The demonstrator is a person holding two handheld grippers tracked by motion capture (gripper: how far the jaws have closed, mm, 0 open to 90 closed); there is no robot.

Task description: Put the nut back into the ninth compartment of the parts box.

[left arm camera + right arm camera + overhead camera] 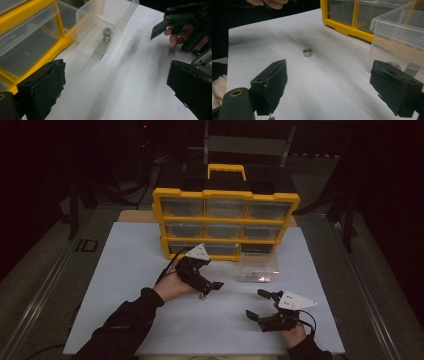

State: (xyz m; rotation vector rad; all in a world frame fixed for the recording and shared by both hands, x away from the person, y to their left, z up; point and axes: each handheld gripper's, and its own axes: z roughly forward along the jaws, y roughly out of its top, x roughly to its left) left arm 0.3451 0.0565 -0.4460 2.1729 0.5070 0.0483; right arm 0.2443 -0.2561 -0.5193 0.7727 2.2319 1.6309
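High view shows us the white table (125, 285), the yellow drawer cabinet (225, 222), then the clear drawer (258, 268) before it. Our left tongs (210, 287) and right tongs (257, 305) stand wide open, empty. We see the nut (307, 52) on the table between them.

Behind my work stands a yellow organizer case (226, 222) with clear drawers and a yellow handle (226, 170), on the white worktop (125, 270).

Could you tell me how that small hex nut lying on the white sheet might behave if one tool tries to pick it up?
The hex nut looks like stiff metal and lies flat, so it probably won't roll. Being low and smooth, it may slip from the right tool, whose jaws stand wide open.
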